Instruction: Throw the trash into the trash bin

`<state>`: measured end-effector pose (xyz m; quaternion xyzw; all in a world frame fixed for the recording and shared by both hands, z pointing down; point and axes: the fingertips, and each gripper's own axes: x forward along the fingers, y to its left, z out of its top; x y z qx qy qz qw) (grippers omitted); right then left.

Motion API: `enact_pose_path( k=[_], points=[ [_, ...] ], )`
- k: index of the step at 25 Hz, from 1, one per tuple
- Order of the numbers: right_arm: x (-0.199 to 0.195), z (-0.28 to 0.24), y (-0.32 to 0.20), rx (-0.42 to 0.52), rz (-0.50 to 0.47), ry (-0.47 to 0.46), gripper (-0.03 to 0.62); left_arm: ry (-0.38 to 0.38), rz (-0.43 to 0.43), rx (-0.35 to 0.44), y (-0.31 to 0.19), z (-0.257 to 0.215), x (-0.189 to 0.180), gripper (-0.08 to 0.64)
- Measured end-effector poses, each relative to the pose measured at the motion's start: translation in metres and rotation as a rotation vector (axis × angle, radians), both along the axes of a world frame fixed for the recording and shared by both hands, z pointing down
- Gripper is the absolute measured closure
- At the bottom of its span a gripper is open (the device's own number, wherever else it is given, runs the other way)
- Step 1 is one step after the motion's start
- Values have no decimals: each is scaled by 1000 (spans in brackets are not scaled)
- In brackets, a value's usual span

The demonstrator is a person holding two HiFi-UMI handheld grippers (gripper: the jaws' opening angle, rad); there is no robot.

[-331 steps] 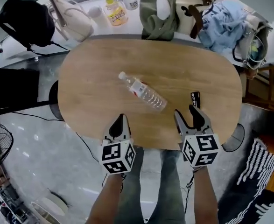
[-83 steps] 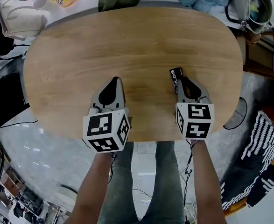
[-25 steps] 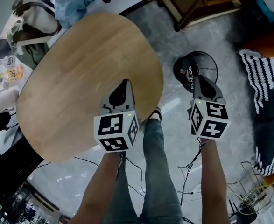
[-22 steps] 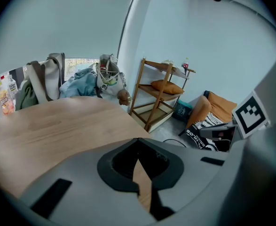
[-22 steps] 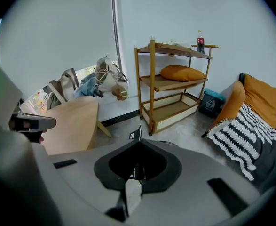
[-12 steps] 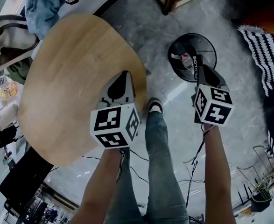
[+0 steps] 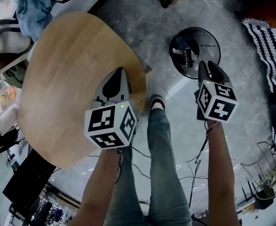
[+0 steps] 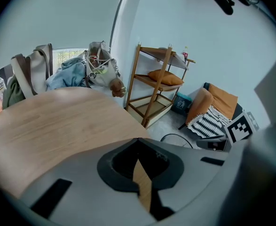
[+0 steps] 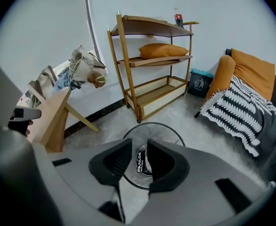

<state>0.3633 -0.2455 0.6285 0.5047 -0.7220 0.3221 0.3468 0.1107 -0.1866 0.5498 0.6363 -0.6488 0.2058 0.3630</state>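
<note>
In the head view the right hand-held gripper (image 7: pixel 208 69) hangs at the near rim of the round trash bin (image 7: pixel 204 40). The black wrapper (image 7: pixel 186 56) lies inside the bin, apparently on its floor. The left hand-held gripper (image 7: pixel 115 79) waits over the edge of the oval desk (image 7: pixel 67 79). The release looks as good as done. To finish it well, I would keep the right jaws spread above the bin's mouth until the wrapper is plainly free, since such light film may cling to a pad or flutter out. The bin is dark open wire, and the floor around it is polished grey stone. In the left gripper view the left hand-held gripper (image 8: pixel 138 142) has its jaws pressed together on nothing, above the smooth, pale wood-grain desk (image 8: pixel 58 121). In the right gripper view the right hand-held gripper (image 9: pixel 138 145) has just been opening. Its jaws stand apart, and in the gap between them shows the wrapper (image 9: pixel 141 163), flat, glossy and white-lettered. It sits down in the bin (image 9: pixel 152 125) and seems clear of both pads.
</note>
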Motion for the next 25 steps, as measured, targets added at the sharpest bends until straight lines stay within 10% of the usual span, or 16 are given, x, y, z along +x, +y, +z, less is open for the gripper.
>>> enact_pose_path(
  k=[15, 25],
  points=[
    [-13, -48, 14, 35, 30, -20, 486, -17, -29, 31, 22, -41, -29, 549],
    [-37, -219, 61, 141, 106, -92, 485, -27, -7, 169, 51, -197, -68, 549]
  ],
)
